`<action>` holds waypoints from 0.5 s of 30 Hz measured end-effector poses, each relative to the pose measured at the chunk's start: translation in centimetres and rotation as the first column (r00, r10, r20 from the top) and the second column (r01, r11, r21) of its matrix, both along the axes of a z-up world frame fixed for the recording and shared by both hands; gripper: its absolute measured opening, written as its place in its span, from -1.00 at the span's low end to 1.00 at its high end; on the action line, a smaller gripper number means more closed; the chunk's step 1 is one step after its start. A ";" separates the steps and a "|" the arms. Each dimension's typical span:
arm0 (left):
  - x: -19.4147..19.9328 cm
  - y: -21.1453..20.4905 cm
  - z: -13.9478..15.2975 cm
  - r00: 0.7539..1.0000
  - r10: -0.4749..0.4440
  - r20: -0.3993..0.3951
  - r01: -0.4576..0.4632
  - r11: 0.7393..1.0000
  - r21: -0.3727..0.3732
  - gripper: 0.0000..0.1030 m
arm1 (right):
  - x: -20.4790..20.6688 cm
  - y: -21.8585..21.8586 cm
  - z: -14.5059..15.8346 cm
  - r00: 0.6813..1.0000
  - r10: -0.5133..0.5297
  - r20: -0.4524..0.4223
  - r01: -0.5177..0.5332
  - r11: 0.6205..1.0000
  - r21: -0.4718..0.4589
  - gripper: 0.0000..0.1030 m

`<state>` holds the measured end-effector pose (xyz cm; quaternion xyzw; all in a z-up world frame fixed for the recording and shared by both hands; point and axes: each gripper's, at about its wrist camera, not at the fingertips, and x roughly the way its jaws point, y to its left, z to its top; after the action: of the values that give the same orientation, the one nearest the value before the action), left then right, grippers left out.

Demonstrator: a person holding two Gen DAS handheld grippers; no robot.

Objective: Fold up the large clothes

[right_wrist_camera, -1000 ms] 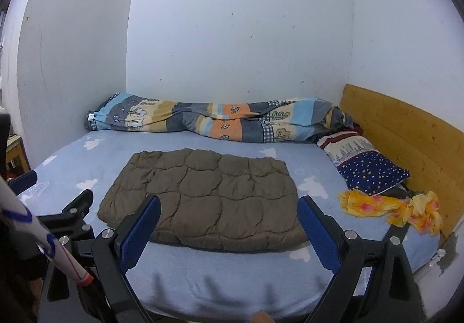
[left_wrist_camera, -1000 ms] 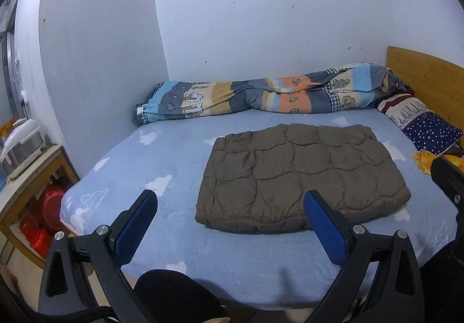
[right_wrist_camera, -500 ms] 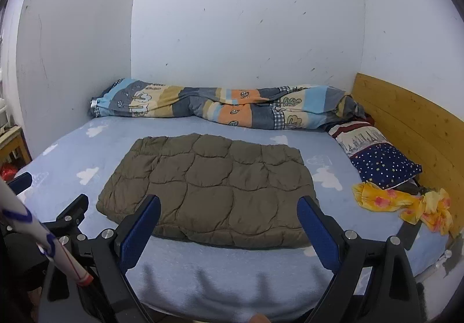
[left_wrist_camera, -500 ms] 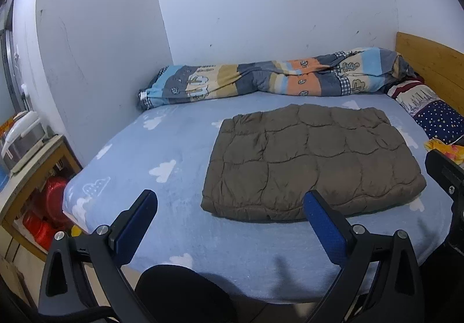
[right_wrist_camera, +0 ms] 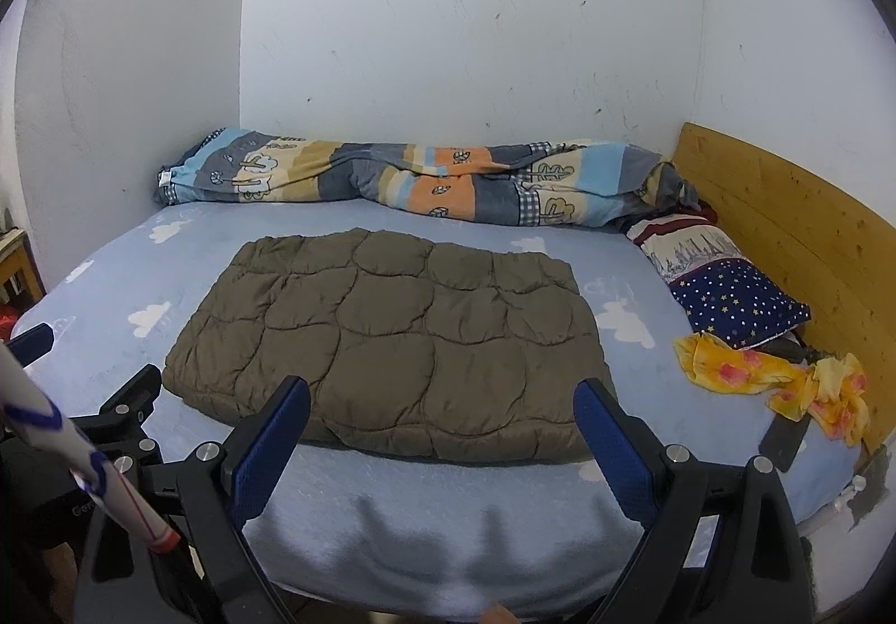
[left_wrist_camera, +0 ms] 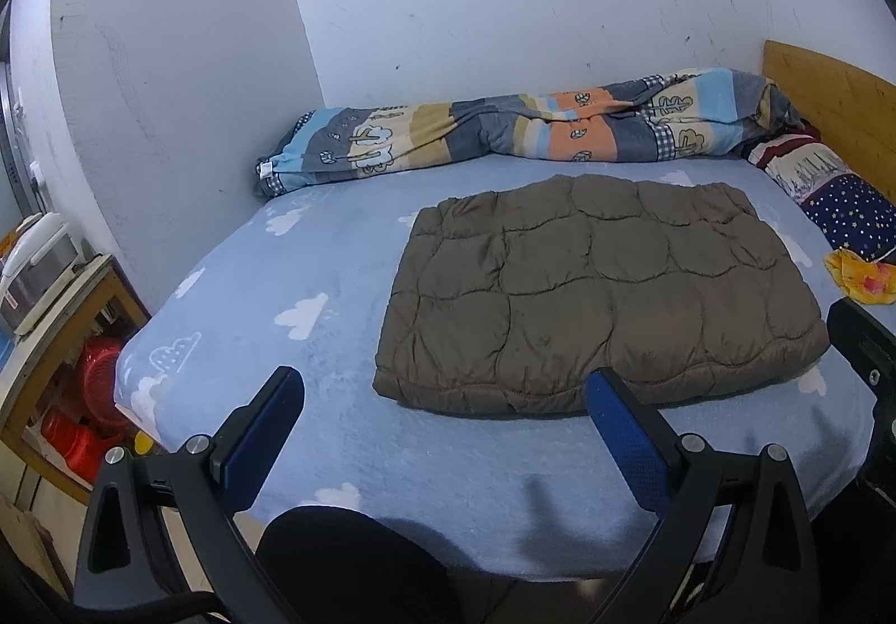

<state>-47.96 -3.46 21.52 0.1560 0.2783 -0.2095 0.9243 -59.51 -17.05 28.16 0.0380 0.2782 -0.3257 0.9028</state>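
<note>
White walls (right_wrist_camera: pixel 448 36), cloud-print bed sheet (left_wrist_camera: pixel 336 288) under folded brown quilted coat (right_wrist_camera: pixel 392 338).

We hold our left gripper (left_wrist_camera: pixel 445 403) and right gripper (right_wrist_camera: pixel 442 414) level, jaws spread wide and empty, both aimed toward twelve o'clock.

Near edge of folded brown quilted jacket (left_wrist_camera: pixel 599 299) partly masked by left claw's blue pad (left_wrist_camera: pixel 627 447). Yellow floral cloth (left_wrist_camera: pixel 859 276) cut by frame edge. Wooden side shelf (left_wrist_camera: pixel 61 344) contents indistinct. Right claw (right_wrist_camera: pixel 442 447) bases cropped.
</note>
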 end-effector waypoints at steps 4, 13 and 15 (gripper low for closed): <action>0.2 -0.1 -0.2 1.000 0.007 0.001 -0.007 1.000 0.012 0.95 | 0.3 0.0 -0.3 1.000 0.002 -0.005 -0.002 1.000 0.006 0.89; 0.3 -0.4 -0.6 1.000 0.002 -0.001 -0.002 1.000 0.029 0.95 | 0.7 -0.1 -0.8 1.000 0.007 -0.018 -0.006 1.000 0.013 0.89; 0.2 -0.4 -0.6 1.000 0.003 0.000 -0.003 1.000 0.030 0.95 | 0.7 -0.1 -1.0 1.000 0.004 -0.022 -0.004 1.000 0.015 0.89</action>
<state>-47.72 -3.84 20.88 0.1696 0.2815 -0.2041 0.9222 -58.79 -17.16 27.20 0.0405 0.2907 -0.3223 0.9000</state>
